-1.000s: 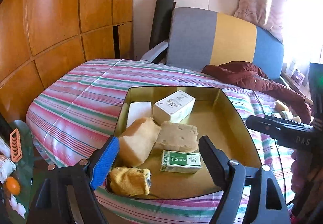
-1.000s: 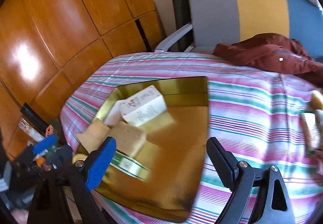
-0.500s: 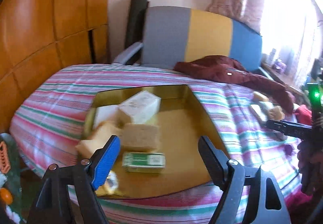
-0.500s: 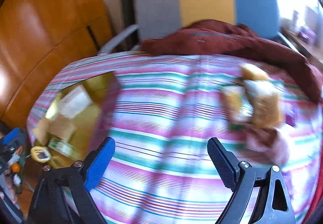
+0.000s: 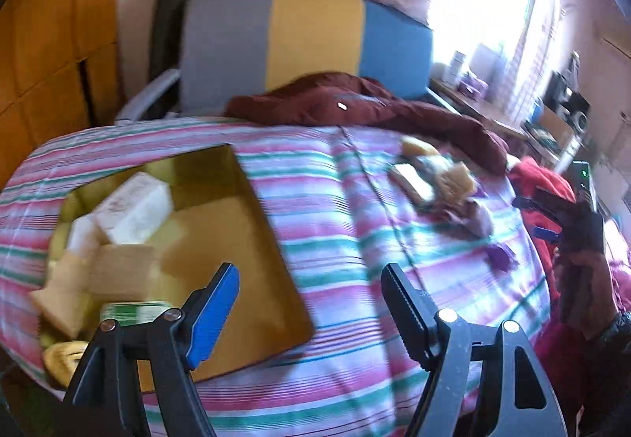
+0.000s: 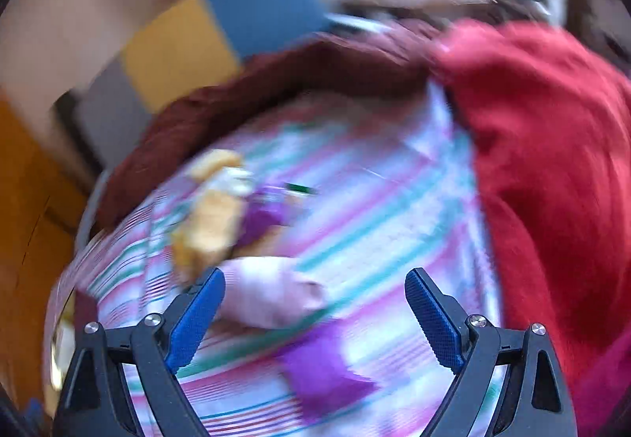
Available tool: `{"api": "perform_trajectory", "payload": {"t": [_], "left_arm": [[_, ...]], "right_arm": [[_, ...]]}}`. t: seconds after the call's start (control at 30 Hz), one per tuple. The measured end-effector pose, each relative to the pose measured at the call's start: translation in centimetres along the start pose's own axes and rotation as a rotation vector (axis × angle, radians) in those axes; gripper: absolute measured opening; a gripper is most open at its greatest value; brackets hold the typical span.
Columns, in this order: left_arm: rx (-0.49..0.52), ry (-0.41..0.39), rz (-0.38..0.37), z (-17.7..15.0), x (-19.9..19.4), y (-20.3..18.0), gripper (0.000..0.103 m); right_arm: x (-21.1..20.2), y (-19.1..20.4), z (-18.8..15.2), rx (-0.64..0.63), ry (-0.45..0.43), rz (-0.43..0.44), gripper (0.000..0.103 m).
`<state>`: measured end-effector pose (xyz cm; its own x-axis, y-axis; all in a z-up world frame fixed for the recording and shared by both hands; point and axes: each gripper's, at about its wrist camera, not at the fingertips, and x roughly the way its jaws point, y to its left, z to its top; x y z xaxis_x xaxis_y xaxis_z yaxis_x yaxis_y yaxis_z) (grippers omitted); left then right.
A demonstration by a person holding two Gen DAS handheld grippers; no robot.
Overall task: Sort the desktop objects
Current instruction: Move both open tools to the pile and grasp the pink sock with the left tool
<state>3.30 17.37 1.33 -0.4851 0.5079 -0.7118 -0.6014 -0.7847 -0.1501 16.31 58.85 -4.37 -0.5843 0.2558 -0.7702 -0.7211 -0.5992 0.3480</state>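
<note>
A gold tray lies on the striped bedcover at the left. It holds a white box, tan sponges, a small green box and a yellow item. My left gripper hovers over the tray's right edge; its jaws are closing with nothing between them. A loose pile of yellow sponges, purple pieces and a pale pink cloth lies further right. My right gripper stands open above this pile, empty. The right wrist view is heavily blurred.
A maroon jacket lies along the bed's far edge before a grey, yellow and blue chair back. A bright red garment fills the right side. The hand holding the right gripper shows at the right of the left wrist view.
Both views have swung to the right. The tray slid to the left of the left view and out of the right view, which now faces the loose pile. Left jaws narrowed slightly.
</note>
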Motion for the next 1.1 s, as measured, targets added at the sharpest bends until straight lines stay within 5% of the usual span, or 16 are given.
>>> {"api": "perform_trajectory", "payload": {"t": [0.17, 0.5, 0.9, 1.1], "left_arm": [[0.049, 0.079, -0.064, -0.3, 2.7, -3.8, 0.075], [0.072, 0.219, -0.171, -0.2, 8.1, -8.7, 0.071], [0.143, 0.26, -0.286, 2.6, 14.3, -14.1, 0.068], [0.24, 0.244, -0.334, 4.1, 16.9, -18.2, 0.075]], "right_arm": [[0.8, -2.0, 0.2, 0.109, 0.054, 0.009, 0.093], [1.9, -0.5, -0.7, 0.004, 0.112, -0.025, 0.093], [0.4, -3.3, -0.4, 0.143, 0.081, 0.012, 0.093], [0.3, -4.2, -0.1, 0.207, 0.071, 0.05, 0.093]]}}
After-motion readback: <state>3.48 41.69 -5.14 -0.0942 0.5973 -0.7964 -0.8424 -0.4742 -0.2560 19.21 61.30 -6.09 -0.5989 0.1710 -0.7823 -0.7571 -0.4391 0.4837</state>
